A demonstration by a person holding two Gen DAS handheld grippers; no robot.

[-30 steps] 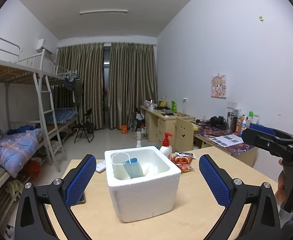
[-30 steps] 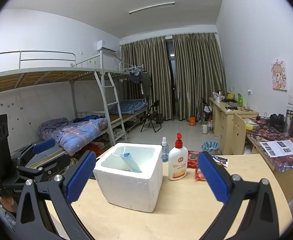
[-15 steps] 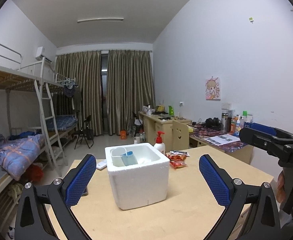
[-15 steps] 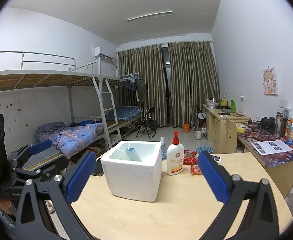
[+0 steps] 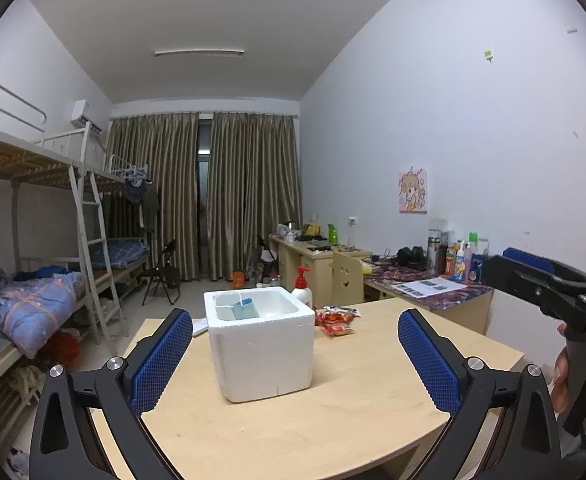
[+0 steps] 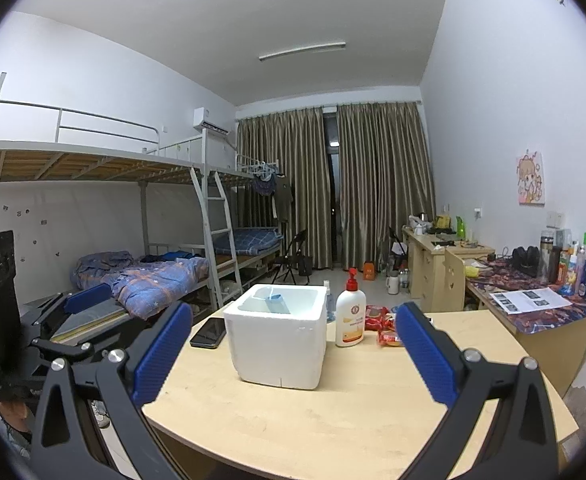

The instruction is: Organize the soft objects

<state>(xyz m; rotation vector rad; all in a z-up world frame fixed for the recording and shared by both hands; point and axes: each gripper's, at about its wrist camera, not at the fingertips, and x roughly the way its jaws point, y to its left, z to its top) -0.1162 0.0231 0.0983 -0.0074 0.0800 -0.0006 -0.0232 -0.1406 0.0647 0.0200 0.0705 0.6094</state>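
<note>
A white foam box point(image 5: 263, 344) stands on the light wooden table point(image 5: 333, 420); it also shows in the right wrist view point(image 6: 279, 338). A blue face mask point(image 5: 243, 309) with a white loop sticks up inside it, also seen from the right point(image 6: 273, 304). My left gripper point(image 5: 295, 354) is open and empty, back from the box and above the table's near edge. My right gripper point(image 6: 293, 354) is open and empty, also back from the box. Each gripper shows at the edge of the other's view.
A lotion pump bottle point(image 6: 350, 318) stands right of the box, with red snack packets point(image 6: 385, 326) beside it. A black phone point(image 6: 209, 332) lies left of the box. Bunk beds point(image 6: 153, 272) stand to the left, cluttered desks point(image 6: 533, 296) to the right.
Both grippers have pulled back and tilted up, so the box looks smaller and farther away. Both stay open and empty. The mask stays in the box.
</note>
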